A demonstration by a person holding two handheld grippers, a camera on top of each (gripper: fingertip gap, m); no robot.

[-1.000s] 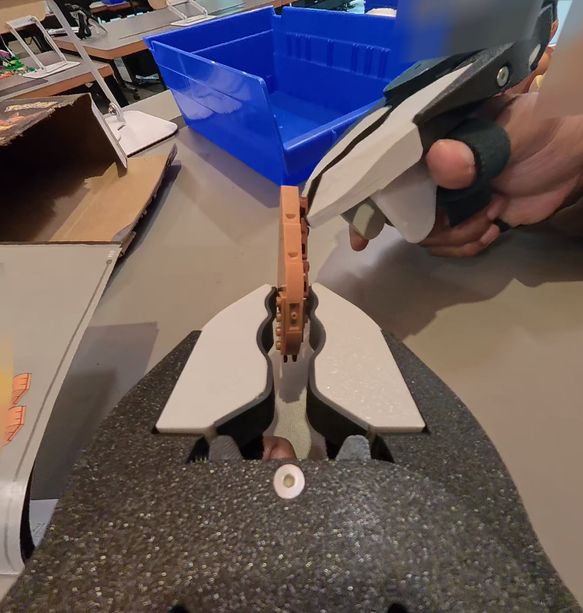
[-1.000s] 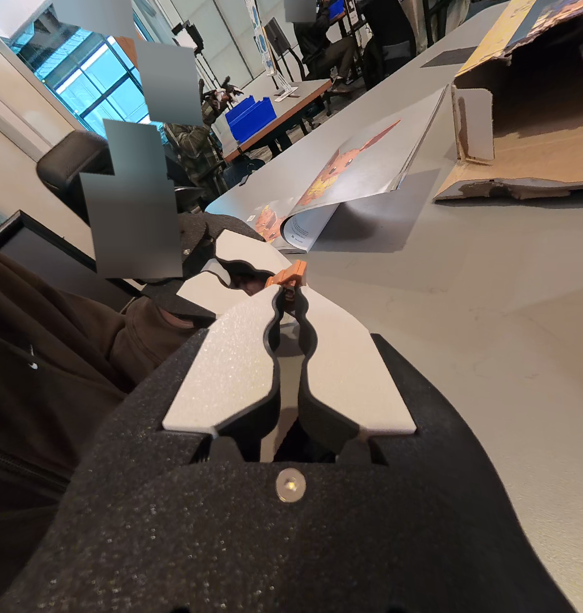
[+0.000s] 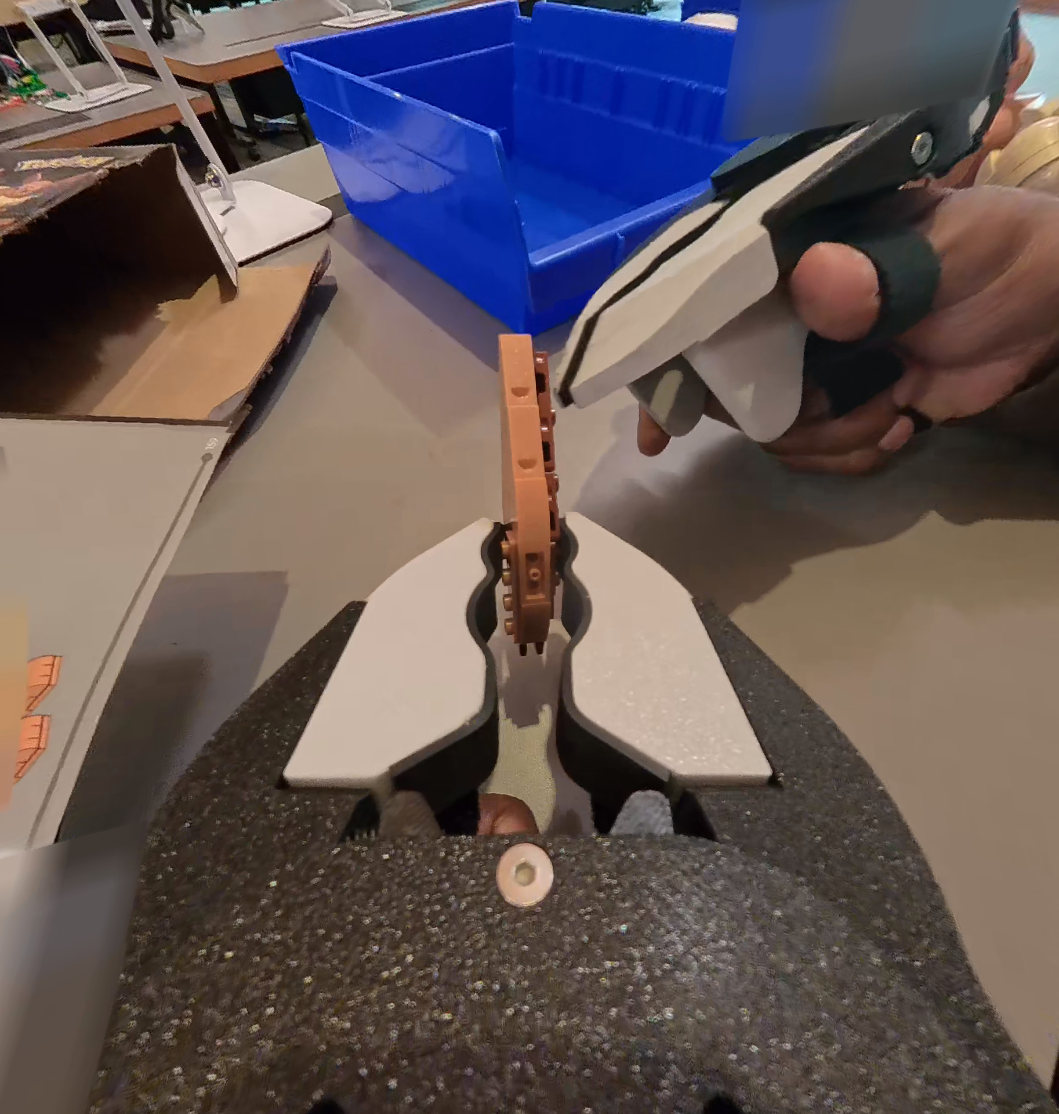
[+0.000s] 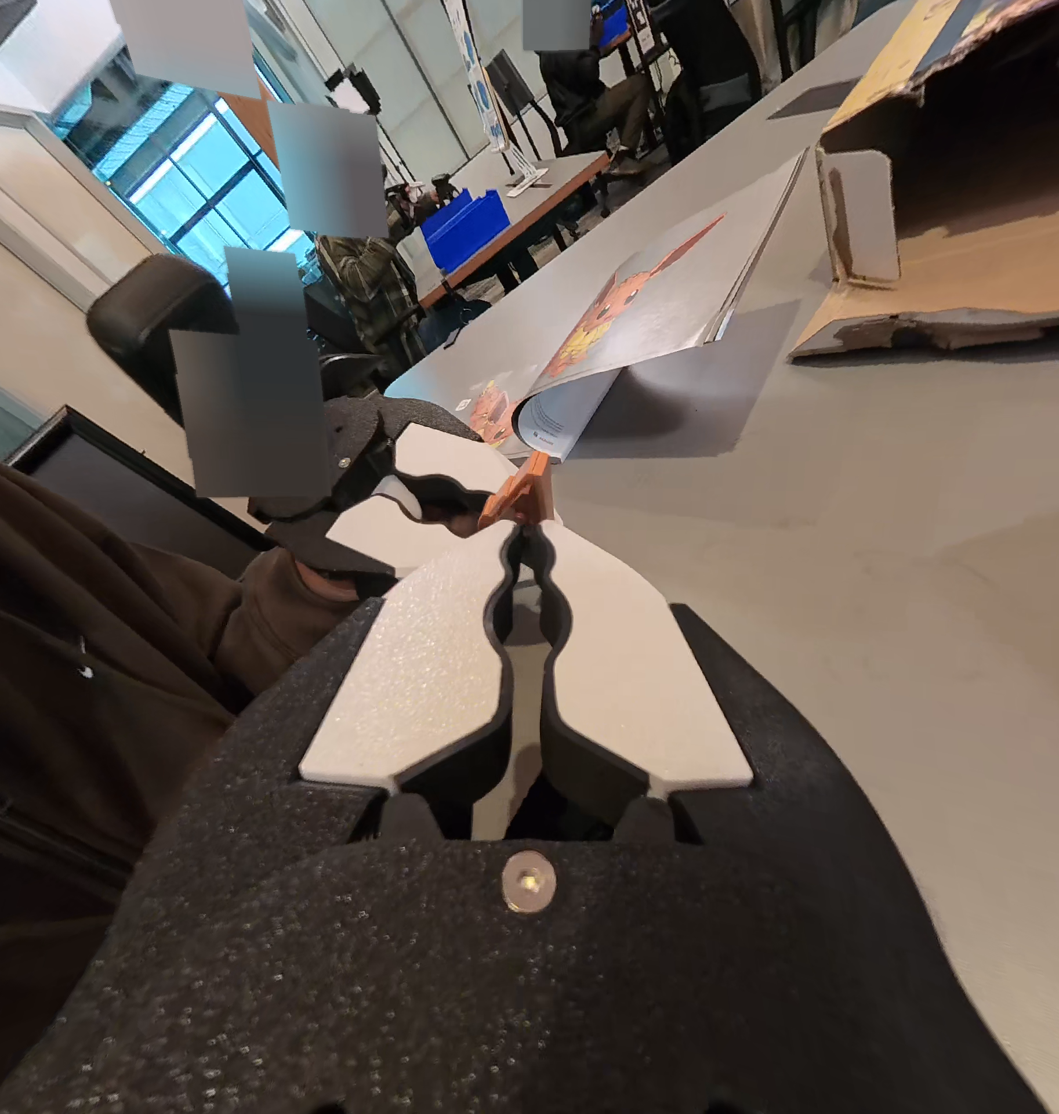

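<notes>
The left gripper's (image 3: 530,563) fingers squeeze the bottom of a tall orange brick piece (image 3: 524,458), held above the grey table (image 3: 816,693). The right gripper's (image 4: 524,530) fingers are nearly shut, tips touching its top. A hard push there could snap the bricks apart.

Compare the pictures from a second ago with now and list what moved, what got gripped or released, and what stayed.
Little changed. The left tool is still clamped on the lower end of the orange brick assembly, held upright over the grey table. The right tool still sits with its closed tips at the assembly's upper end; nothing was visibly taken or released. The blue bin, cardboard box and booklet stayed put.
</notes>
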